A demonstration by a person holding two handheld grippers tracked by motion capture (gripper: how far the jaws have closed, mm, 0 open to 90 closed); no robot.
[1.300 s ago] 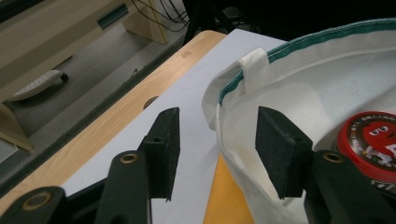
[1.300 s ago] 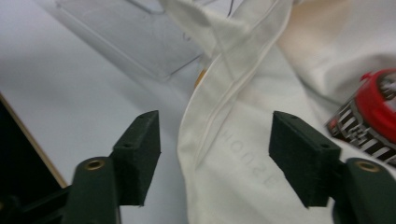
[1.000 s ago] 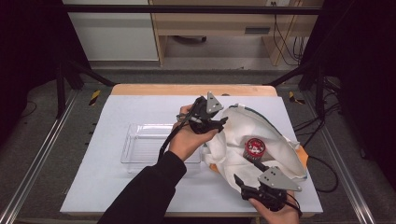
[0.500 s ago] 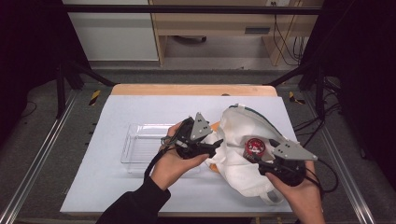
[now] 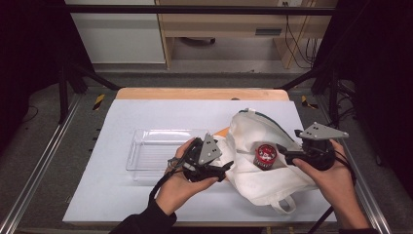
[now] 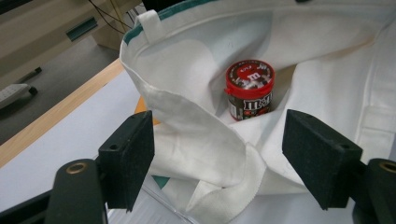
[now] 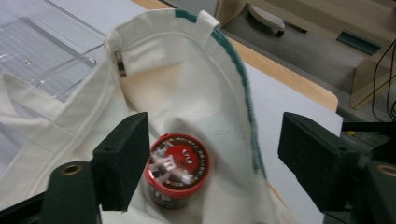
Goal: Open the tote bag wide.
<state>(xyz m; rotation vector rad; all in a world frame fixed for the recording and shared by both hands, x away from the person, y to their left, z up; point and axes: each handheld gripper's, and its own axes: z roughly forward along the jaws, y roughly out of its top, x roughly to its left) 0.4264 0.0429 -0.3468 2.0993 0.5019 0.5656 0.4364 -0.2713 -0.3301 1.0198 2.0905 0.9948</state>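
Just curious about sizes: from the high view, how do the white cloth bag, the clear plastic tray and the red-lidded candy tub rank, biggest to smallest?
1. White cloth bag, though crumpled.
2. Clear plastic tray, somewhat smaller.
3. Red-lidded candy tub, clearly the smallest, sitting inside the bag.

Lab rig: aluminium frame rails [image 5: 34,175], dark curtains, cables [image 5: 292,34], test table [image 5: 146,204].

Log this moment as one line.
left gripper: open, at white cloth bag | right gripper: open | red-lidded candy tub: inside bag | clear plastic tray: empty
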